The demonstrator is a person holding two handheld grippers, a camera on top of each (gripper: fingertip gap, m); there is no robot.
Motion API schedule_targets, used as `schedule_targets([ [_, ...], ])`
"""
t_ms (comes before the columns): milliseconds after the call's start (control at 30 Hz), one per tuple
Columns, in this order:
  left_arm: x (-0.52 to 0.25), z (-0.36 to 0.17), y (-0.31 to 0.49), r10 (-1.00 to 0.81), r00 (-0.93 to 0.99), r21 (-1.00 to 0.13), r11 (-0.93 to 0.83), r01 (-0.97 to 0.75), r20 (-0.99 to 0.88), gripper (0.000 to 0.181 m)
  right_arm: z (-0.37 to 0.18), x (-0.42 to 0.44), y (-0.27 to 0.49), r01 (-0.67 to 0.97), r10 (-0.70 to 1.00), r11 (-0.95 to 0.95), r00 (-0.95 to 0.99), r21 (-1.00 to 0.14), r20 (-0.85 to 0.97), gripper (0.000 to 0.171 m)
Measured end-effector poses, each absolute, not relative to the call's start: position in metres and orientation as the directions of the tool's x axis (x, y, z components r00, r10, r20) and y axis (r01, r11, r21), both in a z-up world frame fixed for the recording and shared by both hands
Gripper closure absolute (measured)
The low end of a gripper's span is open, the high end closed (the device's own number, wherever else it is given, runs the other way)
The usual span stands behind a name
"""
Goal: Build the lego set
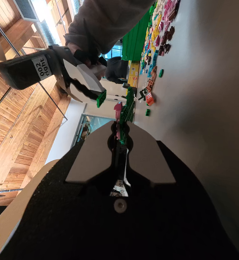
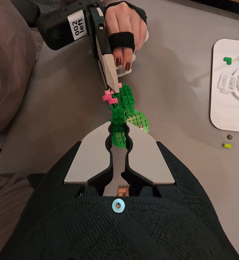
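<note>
My left gripper (image 1: 120,123) is shut on the edge of a green lego build (image 1: 126,111) with pink pieces (image 1: 118,111) on it, held up off the grey table. In the right wrist view the left gripper (image 2: 113,90) grips the build (image 2: 128,98) at its pink end; clear green round plates (image 2: 141,121) form its near part. My right gripper (image 2: 118,123) is shut on a green brick (image 2: 118,116) and holds it over the build's studded face. In the left wrist view the right gripper (image 1: 100,97) and its brick (image 1: 101,98) are a short way off the build.
A pile of loose coloured bricks (image 1: 156,35), a green bin (image 1: 135,40) and a yellow box (image 1: 133,76) lie farther along the table. An orange piece (image 1: 149,99) and a small green brick (image 1: 147,112) are nearer. A white tray (image 2: 228,98) holds a green corner piece (image 2: 227,60). About 7 centimetres separates my left fingertips from my right.
</note>
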State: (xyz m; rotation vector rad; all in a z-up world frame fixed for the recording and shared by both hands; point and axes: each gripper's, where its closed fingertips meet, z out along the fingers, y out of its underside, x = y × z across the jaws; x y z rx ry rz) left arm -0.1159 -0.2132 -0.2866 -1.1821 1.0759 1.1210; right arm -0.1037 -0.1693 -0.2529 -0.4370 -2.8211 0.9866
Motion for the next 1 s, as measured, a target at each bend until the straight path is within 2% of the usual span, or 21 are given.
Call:
schedule_targets([
  [167, -0.117, -0.284, -0.214, 0.082, 0.158, -0.155, 0.050, -0.987, -0.984, 0.170, -0.257, -0.106, -0.169, 0.239, 0.310, 0.747, -0.951, -0.621, 0.008, 0.157],
  [533, -0.112, -0.285, -0.216, 0.075, 0.139, -0.134, 0.066, -0.989, -0.987, 0.171, -0.258, -0.105, -0.170, 0.234, 0.301, 0.752, -0.954, -0.616, 0.006, 0.157],
  [1000, -0.104, -0.288, -0.218, 0.075, 0.070, -0.064, 0.083, -0.995, -0.995, 0.171, -0.265, -0.099, -0.170, 0.206, 0.263, 0.785, -0.965, -0.585, 0.012, 0.157],
])
